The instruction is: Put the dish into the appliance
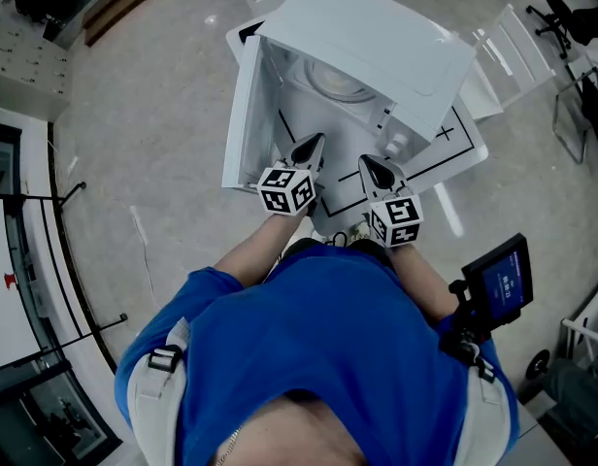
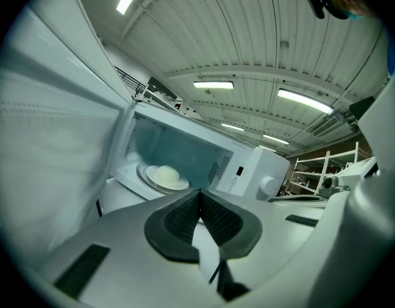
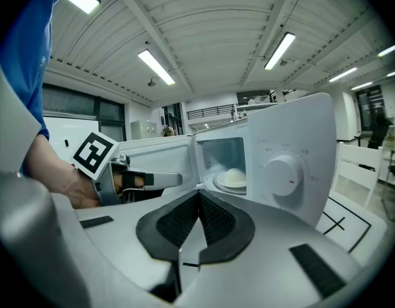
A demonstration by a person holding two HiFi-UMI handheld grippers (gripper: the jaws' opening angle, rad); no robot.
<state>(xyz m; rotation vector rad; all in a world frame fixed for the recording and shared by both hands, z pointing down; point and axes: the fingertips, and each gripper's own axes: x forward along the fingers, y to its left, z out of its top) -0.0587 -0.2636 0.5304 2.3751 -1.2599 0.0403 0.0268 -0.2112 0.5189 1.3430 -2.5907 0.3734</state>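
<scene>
Left gripper (image 1: pixel 307 151) and right gripper (image 1: pixel 378 174) sit side by side at centre frame, each with its jaws pressed together and holding nothing. Below them a blue shirt (image 1: pixel 318 338) fills the lower frame and covers most of both arms. A small lit screen (image 1: pixel 503 278) sits at lower right. Just past the jaw tips stands a white microwave (image 1: pixel 377 37), its door (image 1: pixel 243 115) open to the left. The dish (image 2: pixel 164 175), pale and domed, rests inside; from above, the microwave's top hides most of it. The table (image 1: pixel 454 144) beneath shows black lines.
</scene>
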